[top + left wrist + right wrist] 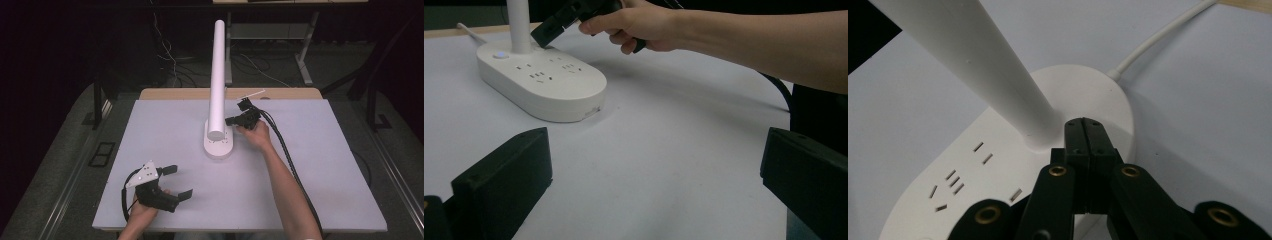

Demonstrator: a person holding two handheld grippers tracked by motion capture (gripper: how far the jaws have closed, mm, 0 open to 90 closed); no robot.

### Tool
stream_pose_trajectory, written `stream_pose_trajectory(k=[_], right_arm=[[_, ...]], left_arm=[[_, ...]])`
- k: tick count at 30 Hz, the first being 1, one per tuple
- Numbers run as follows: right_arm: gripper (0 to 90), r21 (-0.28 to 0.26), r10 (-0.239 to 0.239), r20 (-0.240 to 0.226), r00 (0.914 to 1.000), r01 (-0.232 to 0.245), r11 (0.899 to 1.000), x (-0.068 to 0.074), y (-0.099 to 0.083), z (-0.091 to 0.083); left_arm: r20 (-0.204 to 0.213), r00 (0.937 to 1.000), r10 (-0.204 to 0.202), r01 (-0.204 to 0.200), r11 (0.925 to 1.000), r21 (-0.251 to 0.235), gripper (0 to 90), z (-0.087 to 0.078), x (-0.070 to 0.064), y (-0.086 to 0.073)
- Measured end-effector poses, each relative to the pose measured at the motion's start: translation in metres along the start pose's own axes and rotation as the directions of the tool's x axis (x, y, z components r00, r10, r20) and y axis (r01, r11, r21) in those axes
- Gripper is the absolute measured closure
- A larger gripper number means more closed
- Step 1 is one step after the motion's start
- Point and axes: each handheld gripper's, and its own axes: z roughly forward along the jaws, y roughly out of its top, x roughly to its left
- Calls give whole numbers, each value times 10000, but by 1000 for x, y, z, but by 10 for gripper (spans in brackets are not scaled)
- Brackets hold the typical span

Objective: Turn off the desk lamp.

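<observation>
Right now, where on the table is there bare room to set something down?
Free: the table right of the right forearm, its far-left corner, and the strip between the socket base and the left gripper. Crowded: around the base's post, where the right gripper is closed.

High view looks down the table; both gripper views (low, close) share the lamp base.

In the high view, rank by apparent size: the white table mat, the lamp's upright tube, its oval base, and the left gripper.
1. White table mat.
2. Upright tube, though it rises toward the camera, which inflates it.
3 and 4. Oval base and left gripper look alike; no ranking.
</observation>
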Motion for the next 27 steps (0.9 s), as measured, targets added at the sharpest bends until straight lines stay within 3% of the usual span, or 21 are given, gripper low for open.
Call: stream_pose_trajectory(k=[12,27], right_arm=[[900,-48,28,265,9996,-27,10000,4,0,0],[900,-171,182,-12,9998,-182,9997,3,0,0]], left_arm=[[22,10000,-3,3,10000,15,0,0,-1,0],[-17,10000,-32,32,10000,12,0,0,1,-1]])
